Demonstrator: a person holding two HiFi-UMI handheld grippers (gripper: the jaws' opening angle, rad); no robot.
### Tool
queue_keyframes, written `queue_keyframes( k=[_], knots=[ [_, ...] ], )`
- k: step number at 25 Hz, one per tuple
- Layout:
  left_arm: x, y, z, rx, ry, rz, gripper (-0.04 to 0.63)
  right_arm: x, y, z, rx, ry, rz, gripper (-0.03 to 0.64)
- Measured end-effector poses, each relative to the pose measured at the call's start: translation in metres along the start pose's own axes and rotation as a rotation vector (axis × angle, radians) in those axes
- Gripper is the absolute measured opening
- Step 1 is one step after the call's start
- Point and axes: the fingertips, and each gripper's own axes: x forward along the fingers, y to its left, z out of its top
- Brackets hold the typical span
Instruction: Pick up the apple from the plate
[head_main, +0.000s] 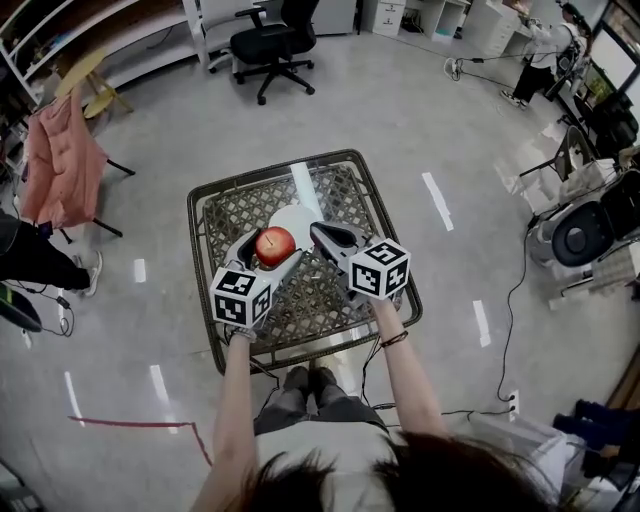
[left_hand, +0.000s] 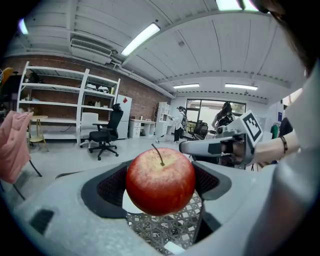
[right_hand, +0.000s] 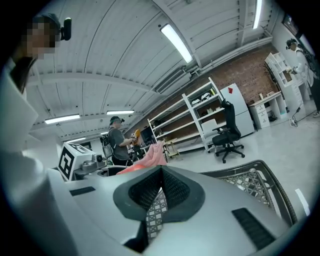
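Left gripper, held in a person's hand, is clamped on a red apple, its dark padded jaws pressing the fruit from both sides, stem pointing up. The apple hangs over the near edge of a white plate, and seems to be lifted clear of it. The plate sits on a square wicker table with a dark metal rim. The right gripper hovers just right of the plate, beside the apple, its jaws pressed together with nothing between them. Well beyond the plate a black office chair stands on the grey floor.
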Motion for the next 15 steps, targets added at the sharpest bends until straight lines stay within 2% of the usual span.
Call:
queue_keyframes(
  k=[15],
  knots=[
    [-0.040, -0.005, 0.017, -0.004, -0.040, 0.013, 0.413, -0.007, 0.034, 0.014, -0.001, -0.051, 0.032, 0.009]
  ],
)
